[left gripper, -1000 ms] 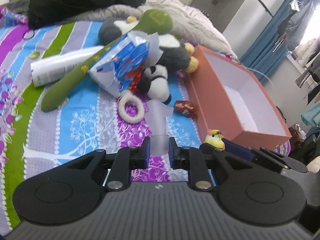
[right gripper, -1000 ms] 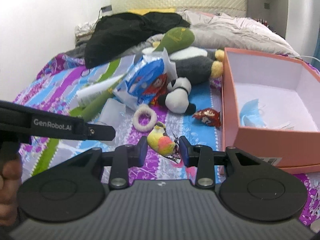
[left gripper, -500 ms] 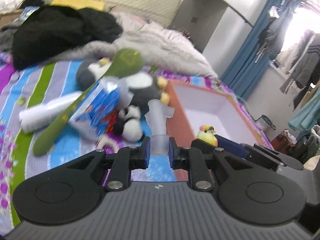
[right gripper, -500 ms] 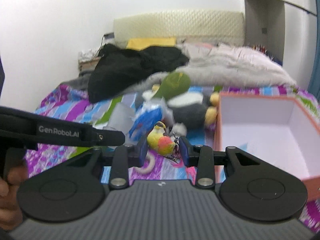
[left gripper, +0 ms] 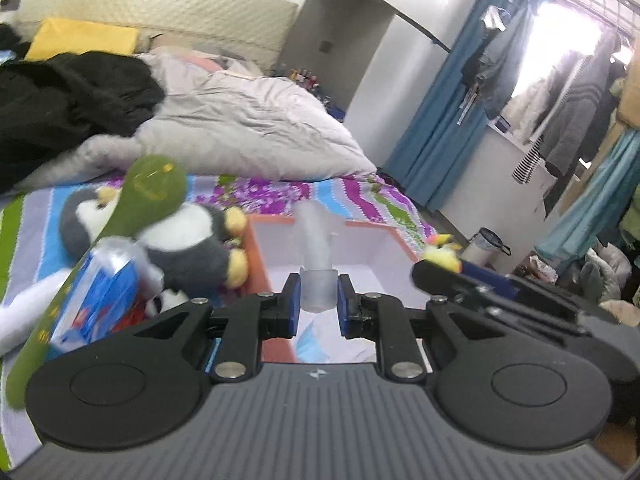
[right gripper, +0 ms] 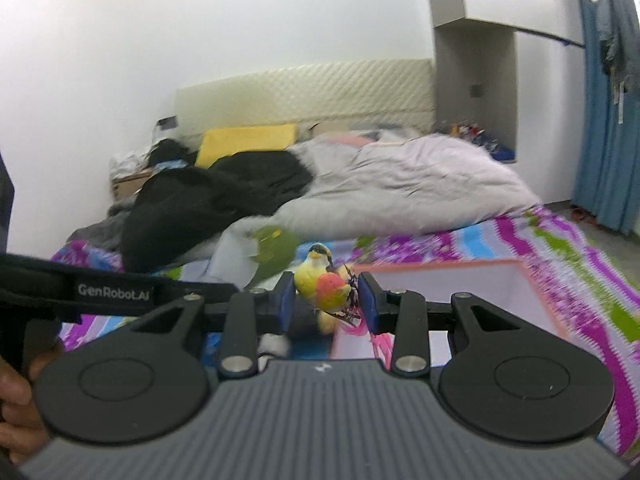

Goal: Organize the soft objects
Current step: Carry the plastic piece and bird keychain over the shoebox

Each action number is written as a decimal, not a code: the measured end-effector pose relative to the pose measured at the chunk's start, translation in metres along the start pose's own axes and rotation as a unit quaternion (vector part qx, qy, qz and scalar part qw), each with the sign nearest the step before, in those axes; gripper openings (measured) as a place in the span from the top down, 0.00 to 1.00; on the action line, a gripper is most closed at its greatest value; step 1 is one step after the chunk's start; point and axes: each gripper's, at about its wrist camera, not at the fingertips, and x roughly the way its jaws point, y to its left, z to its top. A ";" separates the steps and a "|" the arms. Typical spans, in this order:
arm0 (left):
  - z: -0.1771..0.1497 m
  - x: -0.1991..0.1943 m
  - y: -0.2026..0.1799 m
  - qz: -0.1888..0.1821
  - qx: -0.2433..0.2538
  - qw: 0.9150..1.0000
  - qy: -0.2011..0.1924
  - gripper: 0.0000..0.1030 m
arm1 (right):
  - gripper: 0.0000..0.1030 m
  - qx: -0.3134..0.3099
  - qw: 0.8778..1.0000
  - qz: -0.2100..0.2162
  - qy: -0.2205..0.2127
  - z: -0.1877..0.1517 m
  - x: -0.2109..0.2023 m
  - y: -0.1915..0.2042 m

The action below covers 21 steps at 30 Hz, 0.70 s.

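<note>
My left gripper (left gripper: 318,298) is shut on a soft translucent plastic piece (left gripper: 316,248) and holds it above the near edge of the orange box (left gripper: 256,252), whose inside is white. My right gripper (right gripper: 325,300) is shut on a small yellow toy bird (right gripper: 322,286) with an orange breast, held in the air near the box (right gripper: 440,268). The bird (left gripper: 442,250) and the right gripper also show at the right of the left wrist view. A blue face mask (left gripper: 316,340) lies in the box.
A penguin plush (left gripper: 176,240), a green spoon-shaped plush (left gripper: 152,188), a blue packet (left gripper: 100,288) and a white tube (left gripper: 16,316) lie left of the box on the striped bedspread (left gripper: 280,192). A grey duvet (left gripper: 248,128) and black clothes (left gripper: 60,92) lie behind.
Both grippers have risen from the bedspread and swung right toward the box, each carrying its object. The views now look across the bed instead of down at it.
</note>
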 end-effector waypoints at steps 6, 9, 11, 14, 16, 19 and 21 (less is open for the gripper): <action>0.019 0.043 -0.021 -0.031 -0.001 0.999 0.032 0.79 | 0.63 0.014 0.999 -0.031 0.037 0.010 0.020 -0.043; 0.019 0.075 -0.027 -0.045 -0.013 0.996 0.073 0.79 | 0.63 0.024 0.996 -0.049 0.069 0.002 0.035 -0.062; 0.015 0.094 -0.033 -0.049 -0.012 0.994 0.096 0.79 | 0.63 0.037 0.993 -0.060 0.097 -0.006 0.046 -0.076; 0.007 0.122 -0.043 -0.055 -0.010 0.990 0.132 0.79 | 0.63 0.054 0.987 -0.060 0.136 -0.020 0.059 -0.094; 0.001 0.143 -0.048 -0.068 -0.006 0.984 0.167 0.78 | 0.63 0.057 0.983 -0.078 0.154 -0.028 0.065 -0.104; -0.008 0.167 -0.054 -0.054 -0.006 0.979 0.197 0.78 | 0.63 0.060 0.979 -0.092 0.175 -0.041 0.071 -0.116; -0.013 0.181 -0.053 -0.056 -0.013 0.974 0.218 0.78 | 0.63 0.059 0.976 -0.102 0.186 -0.051 0.072 -0.123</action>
